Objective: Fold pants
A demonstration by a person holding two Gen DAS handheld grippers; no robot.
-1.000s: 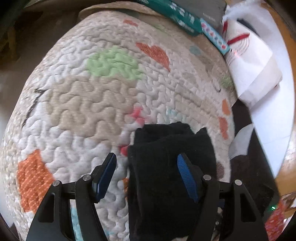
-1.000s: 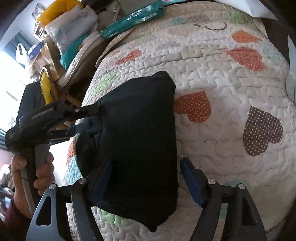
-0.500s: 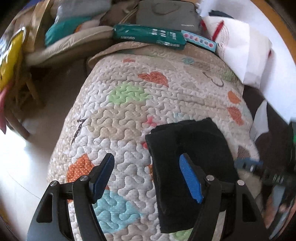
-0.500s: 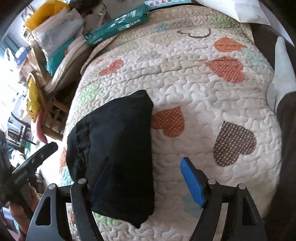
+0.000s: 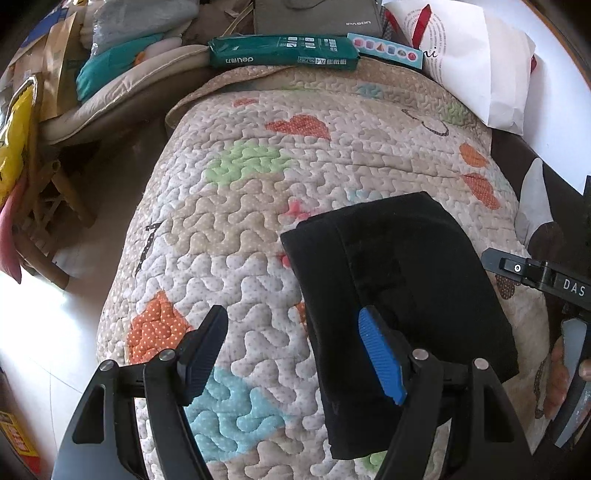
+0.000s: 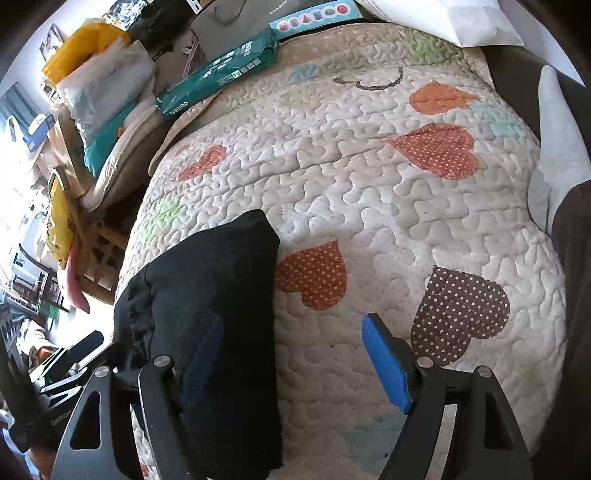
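The black pants (image 5: 399, 273) lie folded into a compact rectangle on the quilted heart-patterned cover (image 5: 236, 229). My left gripper (image 5: 295, 354) is open and empty, raised above the quilt, with its right finger over the pants' near edge. In the right wrist view the pants (image 6: 221, 317) lie at lower left. My right gripper (image 6: 291, 362) is open and empty above them, its left finger over the fabric. The right tool also shows at the right edge of the left wrist view (image 5: 543, 277).
A green paper pack (image 5: 284, 55), a grey bag (image 5: 317, 16) and a white bag (image 5: 476, 62) lie at the quilt's far end. Cushions and a wooden rack (image 5: 48, 206) crowd the left side. A dark sofa arm (image 6: 569, 236) borders the right.
Both grippers have pulled back and risen away from the folded pants. The left gripper no longer reaches over the fabric. The pants stay folded in place.
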